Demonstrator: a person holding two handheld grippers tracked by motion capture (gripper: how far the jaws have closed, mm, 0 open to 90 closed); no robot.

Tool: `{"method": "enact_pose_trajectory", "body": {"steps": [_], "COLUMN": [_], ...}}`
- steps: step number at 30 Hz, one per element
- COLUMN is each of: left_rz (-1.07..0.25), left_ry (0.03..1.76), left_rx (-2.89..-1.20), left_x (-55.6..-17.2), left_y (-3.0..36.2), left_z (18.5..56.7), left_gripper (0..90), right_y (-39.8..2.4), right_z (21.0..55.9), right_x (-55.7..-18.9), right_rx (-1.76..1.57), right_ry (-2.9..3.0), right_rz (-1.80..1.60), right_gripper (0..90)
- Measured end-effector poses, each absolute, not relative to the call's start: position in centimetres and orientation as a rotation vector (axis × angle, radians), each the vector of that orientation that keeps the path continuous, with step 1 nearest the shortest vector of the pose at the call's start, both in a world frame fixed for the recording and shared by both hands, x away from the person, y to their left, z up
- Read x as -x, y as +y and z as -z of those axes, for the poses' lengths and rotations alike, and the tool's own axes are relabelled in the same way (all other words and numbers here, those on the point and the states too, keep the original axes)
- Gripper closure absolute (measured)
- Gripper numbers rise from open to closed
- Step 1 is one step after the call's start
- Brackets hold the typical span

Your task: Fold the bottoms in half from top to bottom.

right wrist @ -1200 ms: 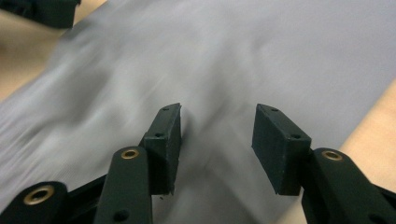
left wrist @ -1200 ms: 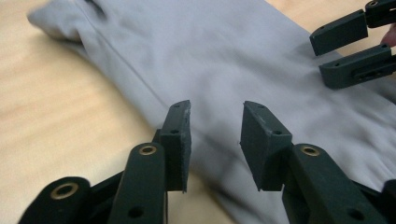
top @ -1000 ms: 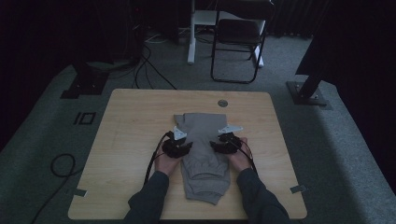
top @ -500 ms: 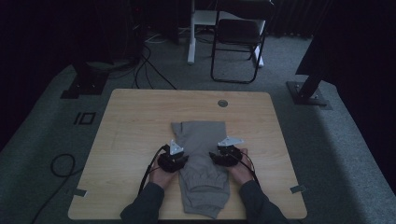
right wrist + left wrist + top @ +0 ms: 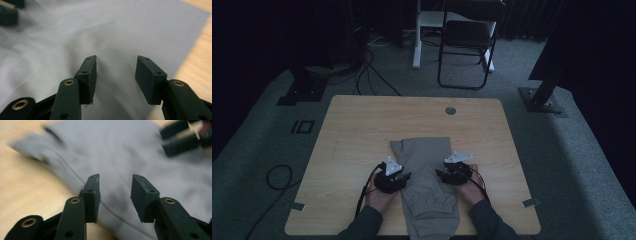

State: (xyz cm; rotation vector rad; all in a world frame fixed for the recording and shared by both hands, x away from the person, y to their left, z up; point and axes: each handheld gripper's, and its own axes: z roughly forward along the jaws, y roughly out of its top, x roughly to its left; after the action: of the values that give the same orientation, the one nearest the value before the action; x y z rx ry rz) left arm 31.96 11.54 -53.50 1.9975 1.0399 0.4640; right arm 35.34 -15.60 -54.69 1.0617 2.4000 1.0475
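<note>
Since a second ago, both our hands are sitting closer to the table's near edge, and the grey garment (image 5: 427,175) is lying lower on the table too, its near end now reaching past that edge between our forearms.

We are working at a light wooden table (image 5: 362,130) standing on grey carpet, with a dark folding chair (image 5: 464,45) well beyond its far side. The garment is lying flat on the near half of the tabletop, folded into a long strip running away from us, a cuff-like gathered end nearest us.

Our left hand (image 5: 379,197) is holding the left gripper (image 5: 404,177) at the strip's left edge; in the left gripper view its jaws are standing spread apart over the cloth (image 5: 120,157), pinching nothing, with bare wood to their left. Our right hand (image 5: 472,187) is holding the right gripper (image 5: 439,174) at the strip's right side; its jaws are likewise spread over the fabric (image 5: 112,30), gripping nothing.
</note>
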Motion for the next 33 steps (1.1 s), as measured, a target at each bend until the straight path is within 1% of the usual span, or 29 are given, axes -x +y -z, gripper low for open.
{"method": "enact_pose_trajectory", "body": {"steps": [4, 8, 11, 13, 16, 17, 18, 19, 20, 21, 22, 23, 26, 29, 31, 33], "left_rz": [-0.545, -0.613, -0.607, -0.568, -0.526, -0.518, -0.517, -0.516, -0.515, -0.518, -0.52, -0.534, -0.53, -0.525, -0.55, -0.553], "left_ry": [1.1, 1.149, 1.214, 1.238, 1.231, 1.223, 1.221, 1.227, 1.228, 1.233, 1.239, 1.256, 1.326, 1.336, 1.348, 1.357], "left_rx": [-1.956, -1.956, -1.957, -1.961, -1.998, -2.007, -2.015, -2.008, -2.0, -1.987, -1.971, -1.953, -1.867, -1.862, -1.845, -1.801], "left_x": [-34.8, -37.9, -40.0, -41.0, -41.7, -41.7, -41.8, -41.7, -41.7, -41.6, -41.5, -41.3, -40.7, -40.5, -40.5, -40.8], "left_y": [12.4, 12.4, 12.4, 12.4, 12.2, 12.1, 12.1, 12.1, 12.2, 12.3, 12.6, 13.1, 14.8, 15.5, 15.4, 15.3], "left_z": [52.1, 51.7, 52.2, 52.7, 53.5, 53.6, 53.7, 53.8, 53.8, 53.7, 53.7, 53.5, 53.2, 53.2, 52.9, 52.5], "left_gripper": [55.9, 52.7, 51.4, 51.6, 61.0, 68.3, 76.3, 81.9, 85.0, 85.8, 86.0, 86.0, 86.0, 85.3, 77.9, 74.6], "right_y": [-16.4, -17.0, -17.1, -17.0, -16.9, -16.8, -16.7, -16.5, -16.4, -16.4, -16.3, -16.1, -15.9, -16.1, -16.1, -16.1], "right_z": [54.1, 53.7, 53.6, 53.7, 54.0, 54.2, 54.4, 54.6, 54.8, 54.7, 54.7, 54.6, 54.6, 54.6, 54.6, 54.6], "right_x": [-37.5, -40.2, -41.9, -42.8, -43.8, -44.1, -44.4, -44.6, -44.7, -44.8, -44.8, -44.7, -44.5, -44.5, -44.5, -44.6], "right_rx": [-1.127, -1.208, -1.242, -1.268, -1.315, -1.328, -1.337, -1.346, -1.36, -1.369, -1.367, -1.346, -1.314, -1.332, -1.332, -1.333], "right_ry": [2.338, 2.273, 2.25, 2.241, 2.233, 2.238, 2.241, 2.243, 2.247, 2.248, 2.249, 2.252, 2.257, 2.255, 2.256, 2.256], "right_rz": [-1.046, -1.041, -1.033, -1.022, -1.02, -1.017, -1.009, -0.991, -0.988, -0.996, -0.987, -0.964, -0.928, -0.953, -0.951, -0.947], "right_gripper": [52.0, 53.1, 53.5, 54.3, 57.4, 58.5, 61.5, 67.8, 73.8, 78.6, 82.4, 83.5, 83.8, 83.5, 82.9, 81.7]}}
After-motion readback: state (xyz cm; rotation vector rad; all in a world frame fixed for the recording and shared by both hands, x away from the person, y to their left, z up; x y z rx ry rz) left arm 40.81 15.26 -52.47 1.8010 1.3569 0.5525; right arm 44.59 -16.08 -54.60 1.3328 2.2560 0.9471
